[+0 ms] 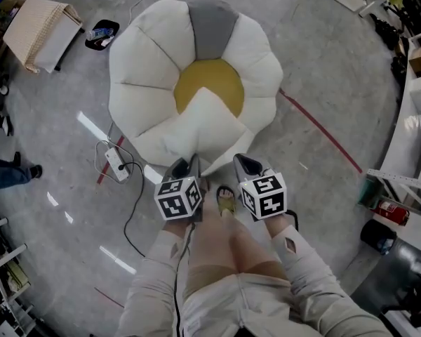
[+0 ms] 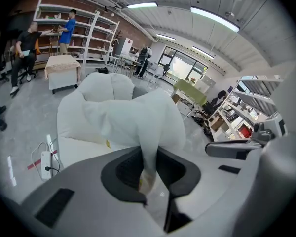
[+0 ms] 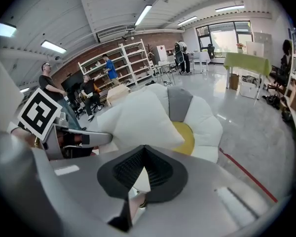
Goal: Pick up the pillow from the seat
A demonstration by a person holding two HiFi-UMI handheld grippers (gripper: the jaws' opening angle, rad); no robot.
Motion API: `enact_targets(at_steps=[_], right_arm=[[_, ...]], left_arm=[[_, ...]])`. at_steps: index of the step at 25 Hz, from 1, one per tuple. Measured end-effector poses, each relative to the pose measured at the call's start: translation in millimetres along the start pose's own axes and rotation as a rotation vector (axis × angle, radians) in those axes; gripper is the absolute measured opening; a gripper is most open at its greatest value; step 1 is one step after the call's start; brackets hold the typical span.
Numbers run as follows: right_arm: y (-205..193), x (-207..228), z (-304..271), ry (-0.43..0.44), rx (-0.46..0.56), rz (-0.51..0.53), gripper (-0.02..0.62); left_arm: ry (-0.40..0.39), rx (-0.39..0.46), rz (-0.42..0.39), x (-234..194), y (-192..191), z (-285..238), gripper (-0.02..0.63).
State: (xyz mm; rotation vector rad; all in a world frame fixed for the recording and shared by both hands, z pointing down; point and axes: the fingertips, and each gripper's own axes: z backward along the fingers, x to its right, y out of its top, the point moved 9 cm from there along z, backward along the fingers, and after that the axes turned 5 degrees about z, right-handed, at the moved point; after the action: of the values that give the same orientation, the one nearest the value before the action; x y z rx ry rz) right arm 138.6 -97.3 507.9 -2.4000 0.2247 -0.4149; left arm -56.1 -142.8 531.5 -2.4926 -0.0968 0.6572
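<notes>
Pillow point(image 2: 133, 120) inside left hand-held gripper point(image 2: 148, 156)

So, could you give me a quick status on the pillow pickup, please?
Left claw, right claw shut on pillow. Pillow over flower seat. Power strip on floor, left.

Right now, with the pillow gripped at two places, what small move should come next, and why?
Probably raise both together, straight up. The left gripper and right gripper each pinch the pillow by its near edge, and its far end hangs low over the seat, perhaps touching it.
</notes>
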Motion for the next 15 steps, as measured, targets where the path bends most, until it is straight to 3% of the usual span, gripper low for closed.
enact_targets(at_steps=[15], right_arm=[[35.6, -26.8, 87.6, 0.051, 0.043, 0.142, 0.000]], left_arm=[[-0.007, 0.076, 0.035, 50.3, 16.3, 89.2, 0.066]])
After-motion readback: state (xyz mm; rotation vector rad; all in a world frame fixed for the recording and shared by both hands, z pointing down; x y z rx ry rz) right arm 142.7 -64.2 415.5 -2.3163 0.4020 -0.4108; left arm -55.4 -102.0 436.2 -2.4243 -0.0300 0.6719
